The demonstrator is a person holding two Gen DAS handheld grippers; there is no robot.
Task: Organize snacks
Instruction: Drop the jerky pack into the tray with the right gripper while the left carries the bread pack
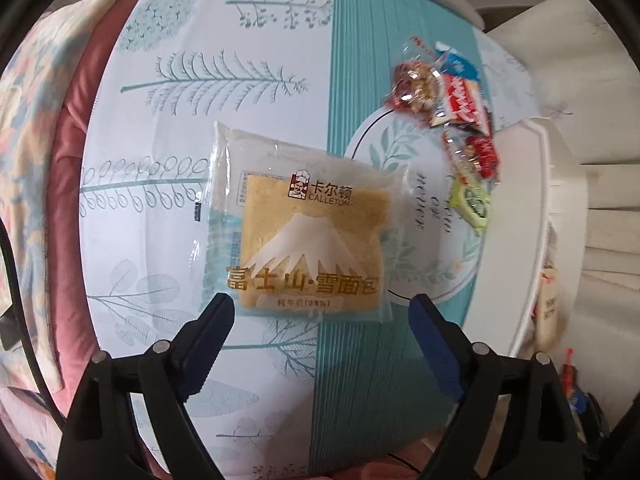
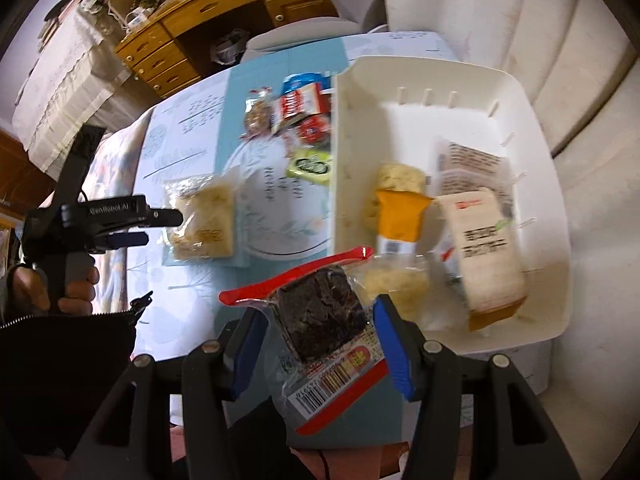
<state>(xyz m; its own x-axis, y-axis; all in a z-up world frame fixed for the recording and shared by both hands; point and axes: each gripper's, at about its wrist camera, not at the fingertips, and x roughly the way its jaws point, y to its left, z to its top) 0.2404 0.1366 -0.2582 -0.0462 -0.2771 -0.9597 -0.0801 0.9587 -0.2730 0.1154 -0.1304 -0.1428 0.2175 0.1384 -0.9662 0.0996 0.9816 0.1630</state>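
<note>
White plastic bin (image 2: 532,152) at the right of the table, already loaded with several packets: a tan boxed bar (image 2: 486,252), an orange-wrapped roll (image 2: 400,216) and pale pieces beside them. Roughly half done, by estimate. Dark brownie packet (image 2: 324,320) with a red seal strip clenched between the pads of the right gripper (image 2: 316,344), raised just short of the bin's near-left corner and not yet over the rim. Bread packet (image 1: 298,228) printed with a snow-capped mountain lying flat on the teal patterned tablecloth (image 1: 360,80), left of the bin, directly ahead of the left gripper (image 1: 320,320). Left jaws spread wide, clear of the packet on both sides, nothing held. Left to sort: this bread, plus a loose cluster of small wrapped snacks (image 1: 452,120) at the far side, close against the bin's left wall. Around the work area: pink and floral bedding (image 1: 72,160) at the left edge, a wooden drawer unit (image 2: 208,28) beyond the table. Possible obstruction: crowded near end of the bin, little flat space left there; far end free.
</note>
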